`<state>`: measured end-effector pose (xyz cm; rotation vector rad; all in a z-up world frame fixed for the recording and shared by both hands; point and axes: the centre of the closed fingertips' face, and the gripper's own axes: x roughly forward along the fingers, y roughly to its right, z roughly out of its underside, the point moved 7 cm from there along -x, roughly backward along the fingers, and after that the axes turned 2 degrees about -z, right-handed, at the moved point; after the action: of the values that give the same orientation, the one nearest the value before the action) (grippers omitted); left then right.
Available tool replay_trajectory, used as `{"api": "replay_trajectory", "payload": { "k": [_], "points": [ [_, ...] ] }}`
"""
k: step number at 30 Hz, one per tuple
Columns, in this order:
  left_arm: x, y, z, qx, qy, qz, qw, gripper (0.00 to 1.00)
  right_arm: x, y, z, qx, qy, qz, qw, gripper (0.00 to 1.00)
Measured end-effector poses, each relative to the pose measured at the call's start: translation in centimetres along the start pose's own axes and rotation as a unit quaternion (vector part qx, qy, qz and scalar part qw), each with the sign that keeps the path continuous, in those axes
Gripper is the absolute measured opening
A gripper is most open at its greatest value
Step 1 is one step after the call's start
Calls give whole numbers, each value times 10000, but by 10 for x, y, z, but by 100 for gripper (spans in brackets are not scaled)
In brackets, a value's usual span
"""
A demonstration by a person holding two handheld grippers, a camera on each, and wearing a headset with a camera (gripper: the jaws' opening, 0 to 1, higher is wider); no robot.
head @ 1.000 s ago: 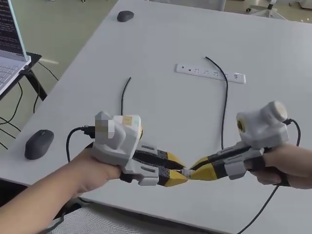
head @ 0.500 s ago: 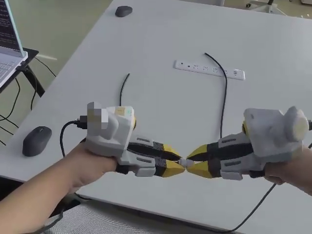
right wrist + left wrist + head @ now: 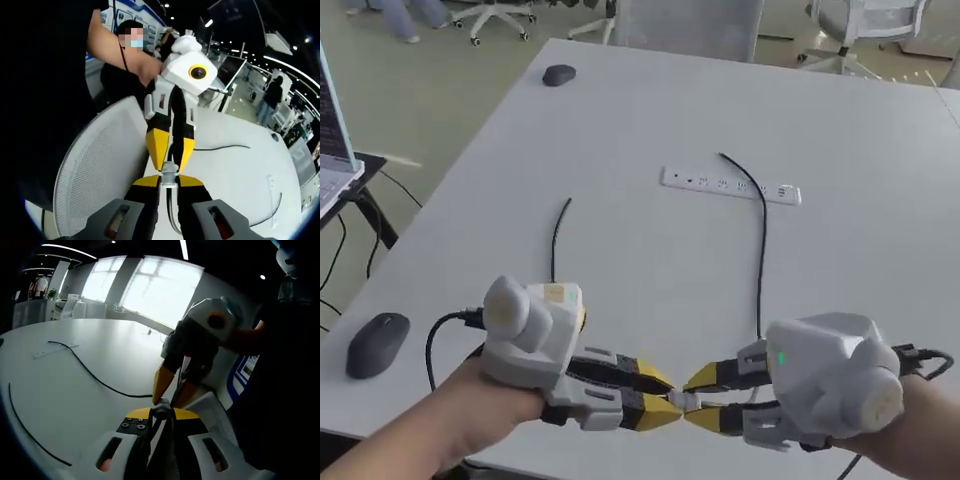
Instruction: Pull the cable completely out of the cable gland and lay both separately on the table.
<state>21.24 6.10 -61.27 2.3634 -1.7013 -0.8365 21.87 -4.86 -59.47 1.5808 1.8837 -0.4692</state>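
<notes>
**Item:** cable gland point(image 3: 680, 403), with the cable point(image 3: 172, 212) not yet drawn out of it, as far as I can judge.

**Location:** lower centre of the head view, held in the air over the near edge of the table point(image 3: 620, 120). It touches nothing but the jaws.

**Left gripper point(image 3: 665, 408):** jaws closed on the cable gland. I see its grey rounded end at my jaw tips in the left gripper view.

**Right gripper point(image 3: 696, 410):** jaws closed, I judge on the cable right at the gland. The thin cable trails back between them toward the bottom of the right gripper view.

**Orientation:** the long axis runs left to right across the head view, from one gripper's tips to the other's. In each gripper view it points up the frame, away from the camera.

**Done:** both ends gripped.

**Left to do:** pull the two apart, then lay each separately on the table.
</notes>
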Motion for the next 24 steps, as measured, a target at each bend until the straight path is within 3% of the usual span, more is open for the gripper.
{"api": "replay_trajectory", "payload": {
  "k": [7, 9, 16, 24],
  "points": [
    [-4, -3, -6, -104, 138, -84, 9998, 15, 1, 2, -6, -59, -156, 465, 9988, 8],
    [-3, -4, -5, -114, 139, -83, 9998, 15, 3, 0, -6, -318, -269, 617, 9972, 8],
    [1, -5, -2, -134, 28, 4, 9999, 15, 6, -3, -2, -251, -320, 678, 9969, 8],
    [1, -7, -12, -149, 187, 16, 9997, 15, -5, 5, -3, 33, -122, 799, 9967, 9]
  ]
}}
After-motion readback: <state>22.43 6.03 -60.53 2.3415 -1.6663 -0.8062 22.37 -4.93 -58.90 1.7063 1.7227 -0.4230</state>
